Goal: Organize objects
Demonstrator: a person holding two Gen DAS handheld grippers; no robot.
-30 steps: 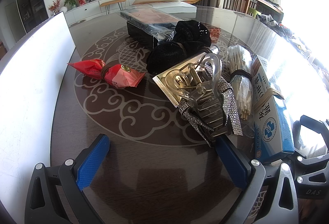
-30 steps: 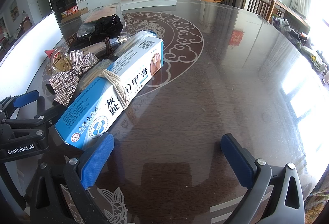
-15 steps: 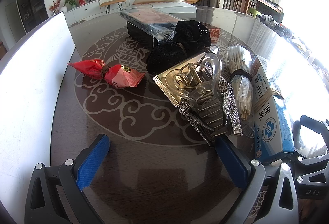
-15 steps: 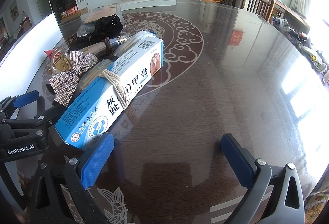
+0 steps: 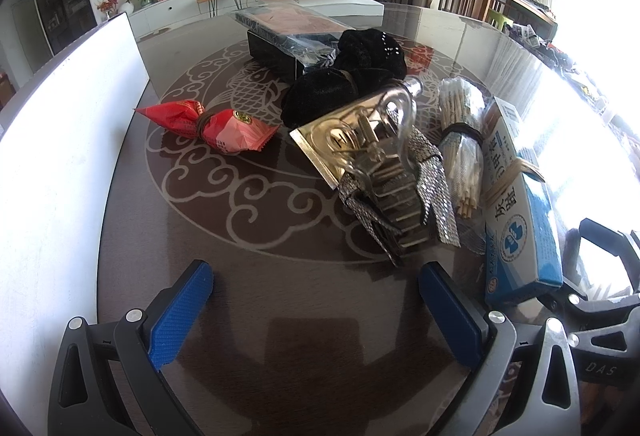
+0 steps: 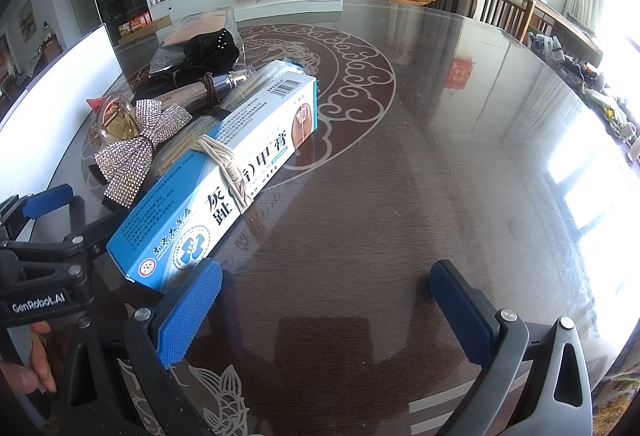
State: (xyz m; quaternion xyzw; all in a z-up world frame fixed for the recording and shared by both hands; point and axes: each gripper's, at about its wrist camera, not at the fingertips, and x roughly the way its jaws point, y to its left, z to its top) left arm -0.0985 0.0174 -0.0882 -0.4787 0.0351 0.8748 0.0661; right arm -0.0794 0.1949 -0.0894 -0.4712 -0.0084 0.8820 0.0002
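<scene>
Hovering low at the near edge of the table (image 6: 460,164), we keep the left claw (image 5: 316,312) and the right claw (image 6: 326,310) released and empty. Banded bundles lie toward the left edge: blue ointment box (image 6: 224,180), cotton swabs (image 5: 460,140), rhinestone bow clip (image 5: 384,176), red snack packets (image 5: 212,122). Each band keeps its pieces together, probably for single grabs.

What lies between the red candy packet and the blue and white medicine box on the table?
In the left wrist view, between the red candy packet and the medicine box lie a gold clip with a rhinestone bow, then a bundle of thin sticks.
</scene>
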